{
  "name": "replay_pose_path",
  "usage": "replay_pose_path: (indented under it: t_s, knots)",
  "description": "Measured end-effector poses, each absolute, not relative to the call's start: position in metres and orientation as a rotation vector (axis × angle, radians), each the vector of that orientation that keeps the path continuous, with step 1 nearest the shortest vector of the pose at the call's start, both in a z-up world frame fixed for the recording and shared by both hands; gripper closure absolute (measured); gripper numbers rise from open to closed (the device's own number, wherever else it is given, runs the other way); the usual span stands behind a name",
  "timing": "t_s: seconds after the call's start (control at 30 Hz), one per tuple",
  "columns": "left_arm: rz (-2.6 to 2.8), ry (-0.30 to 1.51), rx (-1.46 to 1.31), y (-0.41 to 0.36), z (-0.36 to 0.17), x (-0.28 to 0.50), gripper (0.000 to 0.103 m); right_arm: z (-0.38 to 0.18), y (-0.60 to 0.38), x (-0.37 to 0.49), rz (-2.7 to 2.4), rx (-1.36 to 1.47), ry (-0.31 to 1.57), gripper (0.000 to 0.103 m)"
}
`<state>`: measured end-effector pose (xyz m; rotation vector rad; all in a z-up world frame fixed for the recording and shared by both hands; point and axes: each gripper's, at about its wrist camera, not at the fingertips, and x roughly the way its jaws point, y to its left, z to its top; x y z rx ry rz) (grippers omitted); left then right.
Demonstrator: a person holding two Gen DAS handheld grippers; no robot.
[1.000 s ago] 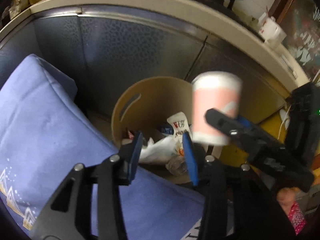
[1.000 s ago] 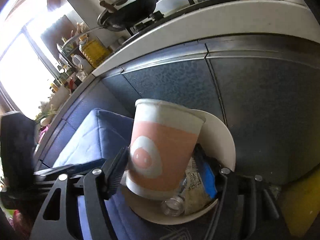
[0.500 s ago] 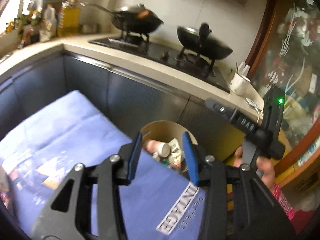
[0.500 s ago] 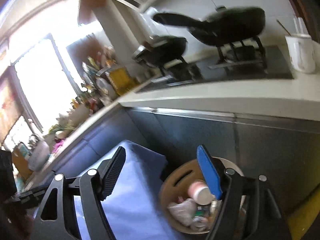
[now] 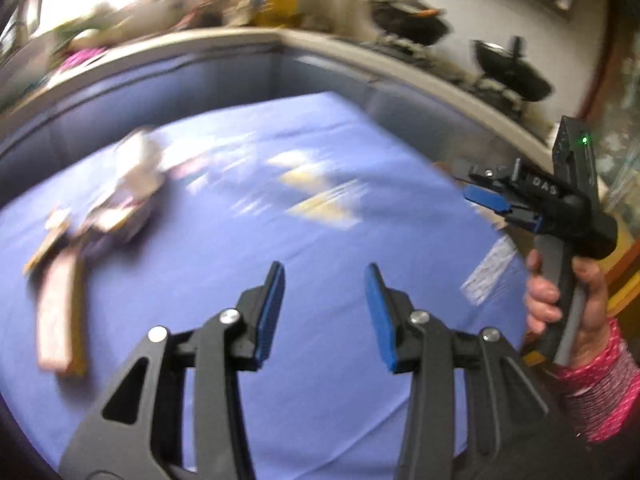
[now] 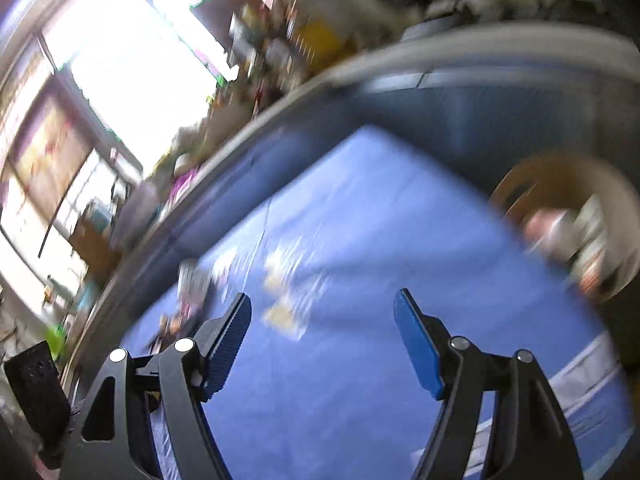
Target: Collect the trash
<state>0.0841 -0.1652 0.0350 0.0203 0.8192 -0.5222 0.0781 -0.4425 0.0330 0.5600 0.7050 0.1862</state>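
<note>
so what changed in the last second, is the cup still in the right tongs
No. The right tongs let go of the pink cup; it now lies in the round bin with other trash. Both tongs swung away from the bin to the blue cloth, where blurred wrappers lie. The left tongs remain open and empty.
</note>
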Motion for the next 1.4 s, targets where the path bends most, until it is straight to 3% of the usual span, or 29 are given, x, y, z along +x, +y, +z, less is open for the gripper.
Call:
replay_pose_path:
  t_s: [0.13,0.23,0.4,0.53,0.6,0.83,0.97,1.0,1.03,1.1,1.13,1.17,1.3,1.4]
  knots:
    - [-0.346,0.838,-0.044,-0.084,0.019,0.078,0.063,0.020,-0.380,0.101,0.284,0.512,0.810,0.031]
    - [-0.172,0.833,-0.097,-0.025,0.013,0.078,0.047,0.014,-0.332,0.120,0.362,0.499,0.878,0.031]
    - [-0.043,0.819,-0.223,0.051,0.012,0.092,0.047,0.014,-0.265,0.158,0.479,0.495,0.953,0.033]
    - [-0.041,0.809,-0.191,0.064,0.017,0.125,0.046,0.007,-0.233,0.197,0.517,0.533,1.001,0.040]
    - [-0.046,0.804,-0.145,0.062,0.017,0.143,0.040,-0.002,-0.224,0.217,0.515,0.586,1.040,0.043]
    - [-0.100,0.821,0.014,0.043,0.004,0.195,0.041,-0.021,-0.201,0.249,0.524,0.706,1.110,0.048]
    - [-0.139,0.875,0.035,0.043,-0.009,0.214,0.055,-0.021,-0.195,0.253,0.527,0.722,1.107,0.053]
    - [-0.164,0.875,0.022,0.043,-0.010,0.216,0.058,-0.022,-0.192,0.254,0.528,0.727,1.113,0.062]
    - [-0.184,0.882,0.017,0.043,-0.010,0.217,0.065,-0.024,-0.187,0.256,0.530,0.725,1.122,0.074]
    - [-0.209,0.895,0.009,0.042,-0.008,0.219,0.078,-0.030,-0.183,0.256,0.542,0.724,1.141,0.082]
    - [-0.220,0.901,0.001,0.043,-0.007,0.220,0.094,-0.032,-0.182,0.256,0.547,0.728,1.146,0.088]
    - [-0.224,0.905,-0.001,0.042,-0.007,0.220,0.103,-0.033,-0.182,0.254,0.549,0.730,1.147,0.090]
    - [-0.215,0.900,-0.025,0.049,-0.002,0.215,0.103,-0.023,-0.187,0.241,0.563,0.722,1.105,0.099]
    - [-0.208,0.883,-0.074,0.059,0.007,0.204,0.103,-0.011,-0.195,0.227,0.570,0.700,1.068,0.100]
